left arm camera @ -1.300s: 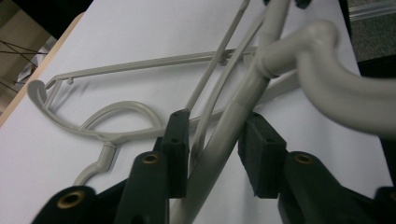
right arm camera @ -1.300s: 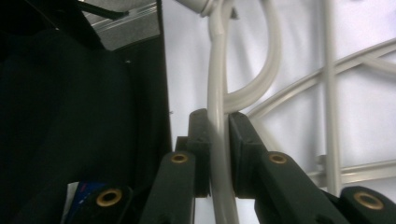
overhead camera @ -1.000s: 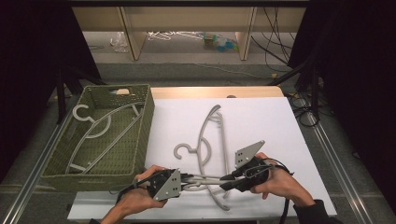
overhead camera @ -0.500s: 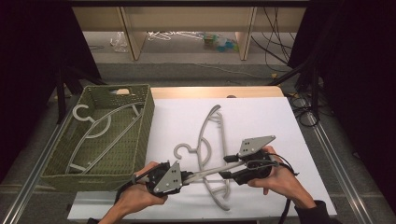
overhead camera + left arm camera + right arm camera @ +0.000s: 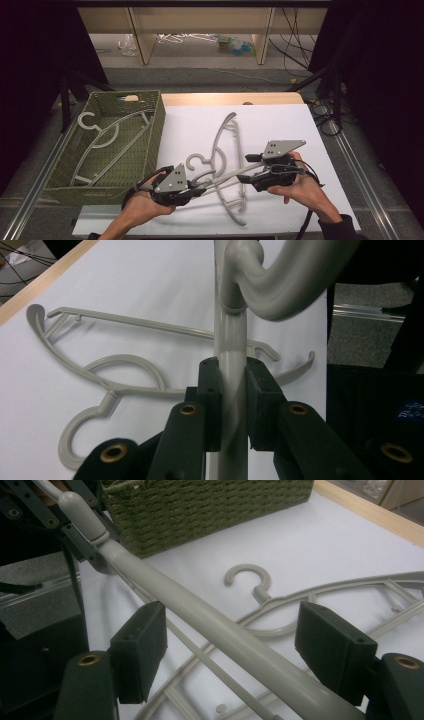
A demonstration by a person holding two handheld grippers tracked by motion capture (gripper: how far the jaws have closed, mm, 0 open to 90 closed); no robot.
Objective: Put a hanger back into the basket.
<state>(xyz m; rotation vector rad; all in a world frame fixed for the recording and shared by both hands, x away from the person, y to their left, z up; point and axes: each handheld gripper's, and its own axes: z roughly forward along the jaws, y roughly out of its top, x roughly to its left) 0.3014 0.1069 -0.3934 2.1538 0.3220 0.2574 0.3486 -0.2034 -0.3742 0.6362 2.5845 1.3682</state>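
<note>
Grey plastic clothes hanger [image 5: 227, 179], lifted off the white table sheet [image 5: 280, 130], is the work piece.

High view: the raised hanger spans between the two tools at about 6 o'clock of the sheet, slanting over a second grey plastic hanger [image 5: 226, 150] that lies flat beneath it. Left gripper [image 5: 197, 189] is clamped tight on the near end of the raised hanger's arm. Right gripper [image 5: 252, 176] sits at the arm's other end; its jaws have just been opening. Olive woven basket [image 5: 159, 131] stands at 9 o'clock, just beside the sheet, with a further grey hanger [image 5: 107, 145] inside.

Left gripper view: black jaw pads [image 5: 210, 390] press both sides of the smooth round-section bar [image 5: 231, 360]. The bar's surface is matt, with a moulded collar above the grip. The flat hanger [image 5: 125, 385] rests on the sheet at 9 o'clock.

Right gripper view: jaws stand wide, with the bar [image 5: 210, 625] passing between the pads [image 5: 142, 645] but touched by neither. The basket wall [image 5: 200, 510] shows coarse, rough weave at 12 o'clock.

Judgement: the hand-over step is in progress, with the left tool taking sole charge. Next move probably calls for drawing the right tool clear, then swinging the hanger towards 9 o'clock and lowering it into the basket, minding the long unsupported end.
</note>
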